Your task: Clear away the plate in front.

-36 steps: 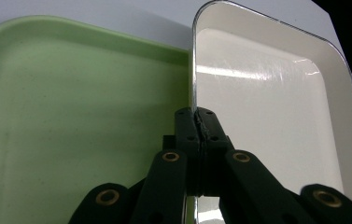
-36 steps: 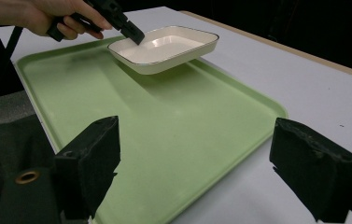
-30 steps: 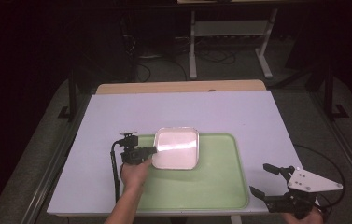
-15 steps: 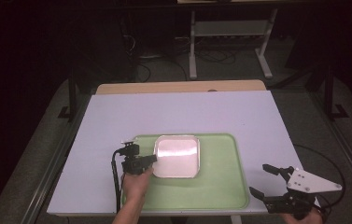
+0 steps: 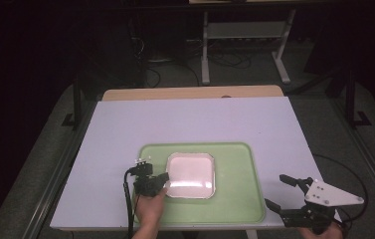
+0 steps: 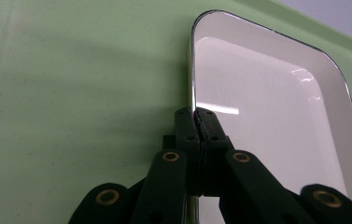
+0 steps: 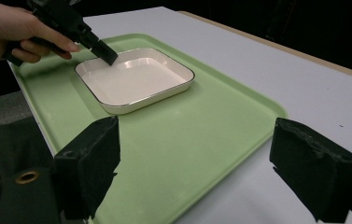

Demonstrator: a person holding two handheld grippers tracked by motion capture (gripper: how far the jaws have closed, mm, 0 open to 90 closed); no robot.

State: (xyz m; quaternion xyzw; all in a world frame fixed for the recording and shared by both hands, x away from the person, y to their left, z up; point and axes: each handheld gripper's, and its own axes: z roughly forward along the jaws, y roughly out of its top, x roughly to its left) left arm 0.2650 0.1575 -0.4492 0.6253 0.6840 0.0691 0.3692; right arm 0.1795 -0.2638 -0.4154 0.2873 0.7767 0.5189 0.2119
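The left tongs (image 5: 163, 178) pinch the left rim of a white square dish (image 5: 191, 175), lying on the green tray (image 5: 234, 199) at lower centre of the high view. The right tongs (image 5: 280, 190) gape empty at lower right. A steady, level pull should stop the thin rim slipping free.

I count one white plate (image 5: 191, 175), one green tray (image 5: 234, 199), one table (image 5: 195, 119), and my two grippers: left (image 5: 164, 178), right (image 5: 280, 191).

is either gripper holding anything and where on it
The left hand-held gripper pinches the white square plate by its near-side rim. The right hand-held gripper is open, holding nothing.
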